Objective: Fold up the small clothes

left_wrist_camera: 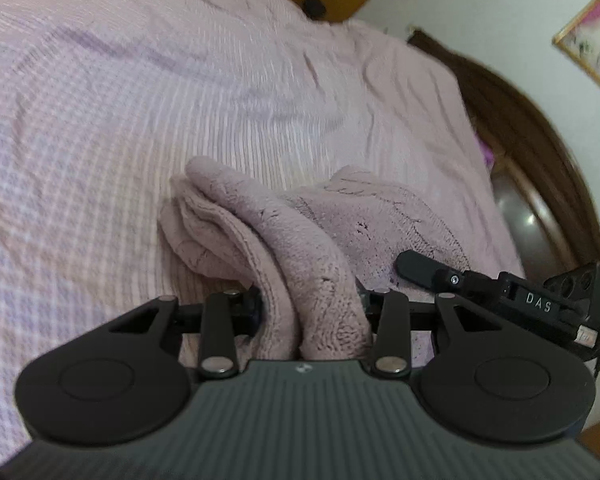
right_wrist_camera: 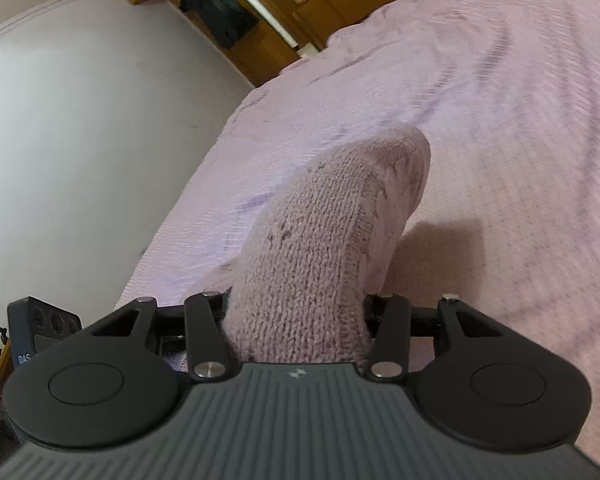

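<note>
Pink knitted garment (left_wrist_camera: 296, 248), fuzzy, thick, soft; small piece, exact type cannot tell. Lifted off the pink ribbed bedspread (left_wrist_camera: 120, 128) at the near edge of the bed, far folds still draped on the cover. Judged light, limp, no stiffness: sags between grips, bunches instead of creasing sharply. Not fragile, not slippery; loose knit could snag on the finger linkages. Best held at edges or corners, both layers pinched together, not mid-panel where fabric just bulges.

Left gripper (left_wrist_camera: 312, 312): closed on a bunched ridge of the garment, wad filling the gap between the fingers. Right gripper (right_wrist_camera: 296, 320): clamped on another thick roll of the same knit, fabric rising ahead of it in a hump toward the far side. Fingertips themselves hidden by cloth in both views. In the left view the right gripper lies just right of the garment, near side.

Count: one garment seen, two grippers, both on it. One bed. One framed picture (left_wrist_camera: 592, 44) on the far right wall. Wooden wardrobe (right_wrist_camera: 228, 20) at far left, dark clothing hanging in it, number cannot tell. No other small clothes visible on the bedspread.
</note>
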